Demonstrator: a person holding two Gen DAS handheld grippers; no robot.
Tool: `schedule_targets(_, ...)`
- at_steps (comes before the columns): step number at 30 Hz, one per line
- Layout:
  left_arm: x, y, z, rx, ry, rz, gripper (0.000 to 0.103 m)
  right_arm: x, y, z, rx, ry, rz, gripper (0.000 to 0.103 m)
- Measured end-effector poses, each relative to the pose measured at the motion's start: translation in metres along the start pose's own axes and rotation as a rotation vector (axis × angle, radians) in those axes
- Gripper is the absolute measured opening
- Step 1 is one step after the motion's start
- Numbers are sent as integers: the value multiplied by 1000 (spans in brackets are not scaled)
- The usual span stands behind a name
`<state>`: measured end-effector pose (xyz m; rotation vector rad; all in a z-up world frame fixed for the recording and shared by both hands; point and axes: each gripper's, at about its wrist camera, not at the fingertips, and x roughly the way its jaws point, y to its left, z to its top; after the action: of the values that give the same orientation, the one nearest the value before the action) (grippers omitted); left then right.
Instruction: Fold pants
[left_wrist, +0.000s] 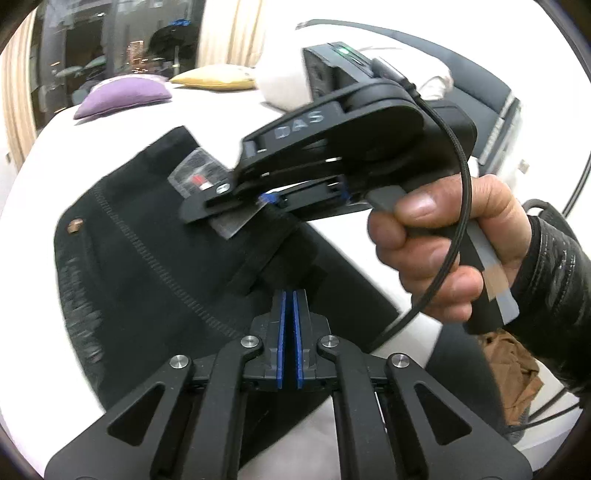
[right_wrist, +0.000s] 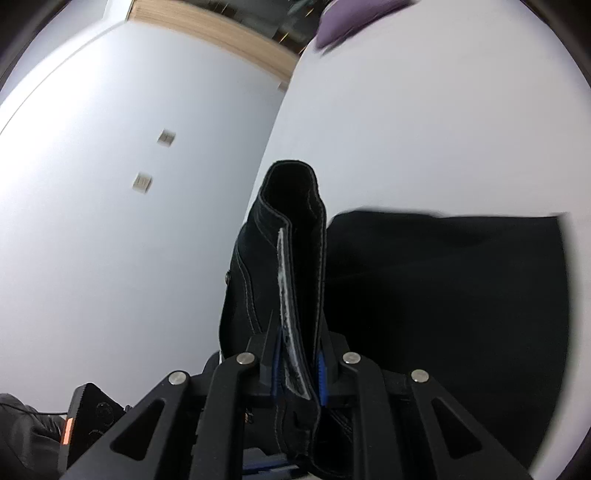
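Black pants (left_wrist: 147, 258) lie spread on a white bed (left_wrist: 221, 107), with a copper button near their left edge. My left gripper (left_wrist: 290, 295) is at the bottom of the left wrist view, its blue pads pressed together on a raised ridge of the black fabric. A hand (left_wrist: 443, 240) holds my right gripper (left_wrist: 264, 205) just beyond, nipping the same ridge. In the right wrist view my right gripper (right_wrist: 298, 365) is shut on the folded waistband, which stands up between the pads. The rest of the pants (right_wrist: 443, 295) lies flat to the right.
A purple cushion (left_wrist: 122, 96), a yellow cushion (left_wrist: 214, 79) and a white pillow (left_wrist: 280, 81) sit at the far end of the bed. A black cable (left_wrist: 458, 184) hangs from the right gripper. Brown fabric (left_wrist: 513, 373) lies at the right. The pale floor (right_wrist: 110, 184) runs along the bed's left edge.
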<state>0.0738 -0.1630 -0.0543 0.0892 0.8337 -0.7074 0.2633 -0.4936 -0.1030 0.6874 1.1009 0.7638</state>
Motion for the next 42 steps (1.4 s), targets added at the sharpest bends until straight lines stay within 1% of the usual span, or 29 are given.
schedule_targets(2,7,-12,4,19,4,-21,3,-17,-15,-4,31,-16,-15,17)
schedule_targets(5,16,-23,6,36,8,-40,3,-25,-51,-14,128,-9,-47,16)
schedule_targets(7,17,-28,3,45,9,-55,3,-25,-70,-24,188,-14,-34,16)
schedule_targets(9,22,-26,1,36,16,-45,3,-28,-86,-33,240,-33,-8,16)
schedule_targets(11,28,-15,1,-18,24,-36,3,-31,-94,-38,264,-51,5,17)
schedule_targets(13,32,-4,6,-58,26,-17,3,-35,-94,-41,269,-65,1,17)
schedule_targets(15,32,19,11,-104,27,0,3,-39,-89,-42,262,-79,-8,17)
schedule_targets(19,34,55,18,-168,38,22,3,-52,-100,-47,303,-117,-17,17)
schedule_targets(20,37,61,19,-170,62,34,3,-50,-104,-49,319,-121,-18,17)
schedule_targets(22,59,73,13,-189,133,45,3,-36,-105,-51,312,-105,-42,21)
schedule_targets(23,69,80,5,-215,166,42,3,-30,-112,-55,323,-105,-20,21)
schedule_targets(25,75,88,3,-217,186,41,3,-29,-118,-56,338,-120,25,22)
schedule_targets(26,75,88,4,-209,182,43,3,-30,-117,-57,336,-125,34,22)
schedule_targets(28,78,87,4,-201,192,54,3,-31,-113,-56,319,-121,30,28)
schedule_targets(30,79,86,2,-203,201,60,3,-34,-108,-54,310,-117,2,31)
schedule_targets(32,84,84,1,-198,205,66,4,-43,-103,-52,305,-141,-34,39)
schedule_targets(33,86,84,1,-191,208,71,4,-49,-99,-51,305,-161,-56,47)
schedule_targets(34,90,81,-9,-189,208,72,4,-58,-95,-50,309,-187,-130,63)
schedule_targets(35,91,82,-9,-192,209,73,4,-64,-89,-50,307,-214,-188,68)
schedule_targets(36,93,78,-8,-194,210,72,4,-72,-84,-49,302,-245,-239,68)
schedule_targets(37,95,77,-7,-194,211,71,4,-79,-78,-48,297,-266,-263,69)
schedule_targets(38,94,76,-7,-194,211,71,4,-84,-69,-46,279,-290,-259,69)
schedule_targets(39,97,75,-5,-193,211,71,4,-85,-61,-44,258,-297,-239,65)
schedule_targets(40,97,74,-3,-191,212,71,4,-83,-52,-41,231,-291,-220,55)
schedule_targets(41,98,74,-3,-190,212,72,4,-78,-40,-38,196,-276,-206,51)
schedule_targets(42,98,73,-3,-189,213,73,4,-69,-29,-34,159,-257,-188,50)
